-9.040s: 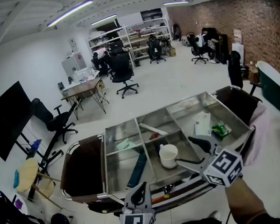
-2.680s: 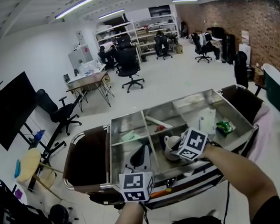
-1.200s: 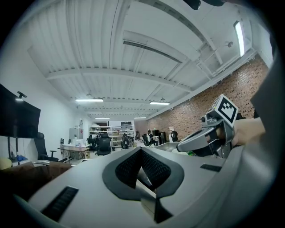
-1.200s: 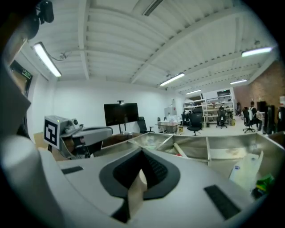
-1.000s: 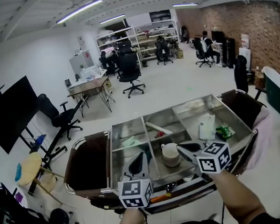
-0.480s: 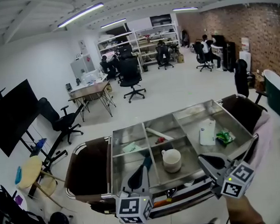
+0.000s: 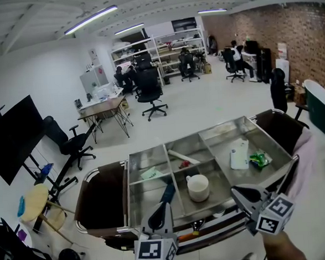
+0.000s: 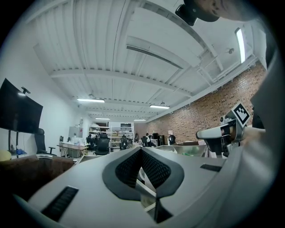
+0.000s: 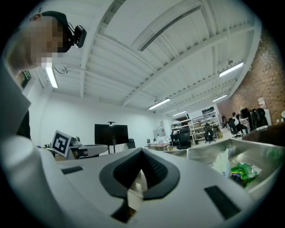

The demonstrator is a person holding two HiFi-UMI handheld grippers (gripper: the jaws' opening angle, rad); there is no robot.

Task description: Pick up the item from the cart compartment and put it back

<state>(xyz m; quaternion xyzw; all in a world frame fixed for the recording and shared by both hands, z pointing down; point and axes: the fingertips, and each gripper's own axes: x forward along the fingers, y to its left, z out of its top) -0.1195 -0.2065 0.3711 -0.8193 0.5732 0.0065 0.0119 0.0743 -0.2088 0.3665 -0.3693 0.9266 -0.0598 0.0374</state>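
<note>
Cup (image 7: pixel 198 187) upright, free, in middle near compartment of cart (image 7: pixel 138 199). Left tongs (image 7: pixel 159 213), right tongs (image 7: pixel 239 193) pressed together, empty, at cart's near edge. Risk: careless swing clips rim, topples cup.

Mug (image 7: pixel 199 187) in middle compartment of cart (image 7: pixel 140 198); pouch (image 7: pixel 238 154) right.

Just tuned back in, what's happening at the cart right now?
A person stands at the steel cart with a gripper in each hand. The left gripper and the right gripper are both shut and empty, held level at the cart's near edge. The white cup stands upright in the middle front compartment, and neither gripper touches it.
</note>
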